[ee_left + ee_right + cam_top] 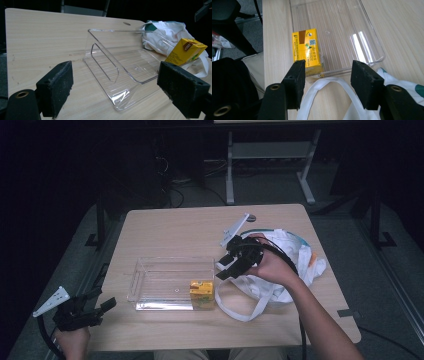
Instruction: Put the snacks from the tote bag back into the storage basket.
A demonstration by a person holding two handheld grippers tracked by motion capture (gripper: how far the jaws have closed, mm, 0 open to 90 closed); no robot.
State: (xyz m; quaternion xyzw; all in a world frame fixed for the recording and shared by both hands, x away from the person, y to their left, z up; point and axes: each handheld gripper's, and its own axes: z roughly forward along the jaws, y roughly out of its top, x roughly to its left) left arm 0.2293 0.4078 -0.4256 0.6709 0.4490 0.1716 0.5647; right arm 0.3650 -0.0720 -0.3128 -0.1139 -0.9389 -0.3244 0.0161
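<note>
A clear plastic tray [150,279] [112,75] [367,32] lies on the middle of the wooden table. A yellow juice carton [201,294] [185,51] [306,51] stands in its front right corner. Right of the tray lies a white cloth bag [285,265] [165,35] with a loop handle [245,307] [329,82]. My right gripper [227,266] [327,80] hovers open over the bag's handle, just right of the tray, with nothing between its jaws. My left gripper [102,306] [115,92] is held open off the table's front left corner, pointing toward the tray.
The table [185,227] has a small round hole [251,218] near its far edge. Behind it stand a dark floor, cables and the white legs of another desk [230,170]. A person's lap [254,62] shows at the near edge.
</note>
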